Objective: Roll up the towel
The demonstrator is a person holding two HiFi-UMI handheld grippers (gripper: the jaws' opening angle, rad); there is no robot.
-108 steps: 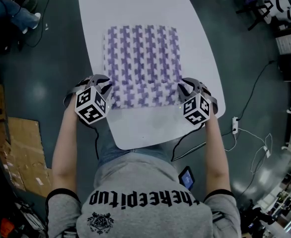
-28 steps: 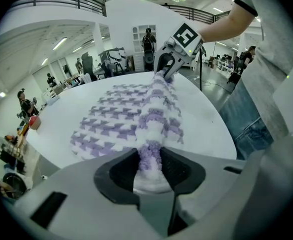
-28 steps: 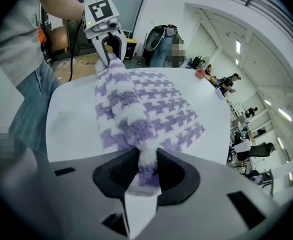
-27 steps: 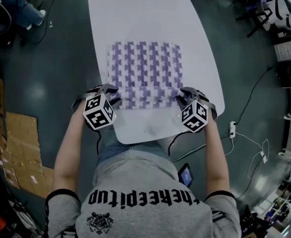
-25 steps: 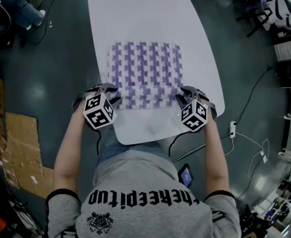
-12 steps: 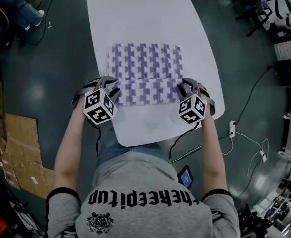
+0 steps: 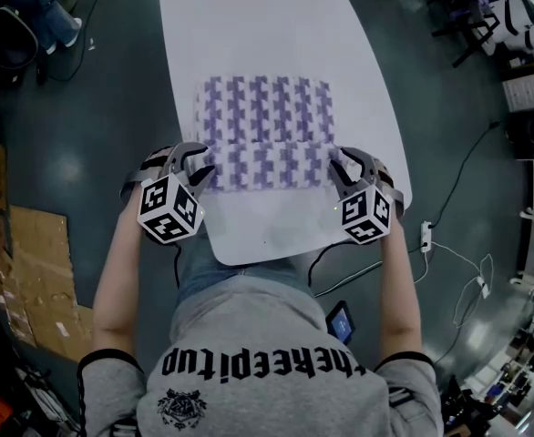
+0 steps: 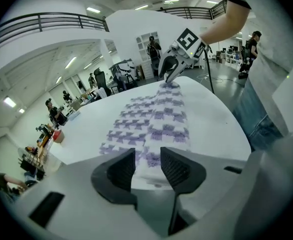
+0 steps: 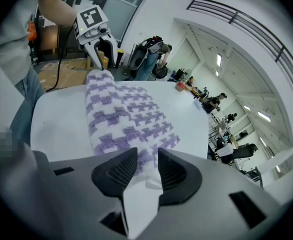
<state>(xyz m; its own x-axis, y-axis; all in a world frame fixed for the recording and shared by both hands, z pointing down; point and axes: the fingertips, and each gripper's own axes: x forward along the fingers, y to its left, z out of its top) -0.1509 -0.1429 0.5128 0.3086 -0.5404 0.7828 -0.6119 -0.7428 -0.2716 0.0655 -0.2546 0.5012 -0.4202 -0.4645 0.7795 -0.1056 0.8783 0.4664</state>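
a purple-and-white houndstooth towel (image 7: 262,116) lies across the white bench (image 7: 249,16), close to its rounded near end. the towel's near part is turned over on itself into a thick band (image 7: 265,166) running from side to side, and the far part lies flat on the bench beyond it. the left tongs (image 7: 198,167) are at the band's left end and the right tongs (image 7: 338,166) at its right end, both pointing steeply down and away from the person. in the left gripper view the towel's end fills the gap between the dark ribbed pads (image 8: 120,168), which press on it at a middling width. in the right gripper view the jaws have just been opening a little, yet the towel's end, with a small white tag (image 9: 153,184), is gripped between them. a strip of bench separates the band from the person's grey shirt (image 7: 267,335). flattened cardboard (image 7: 39,289) lies on the dark floor (image 7: 85,135) at the left, and a white power strip (image 7: 426,236) at the right.
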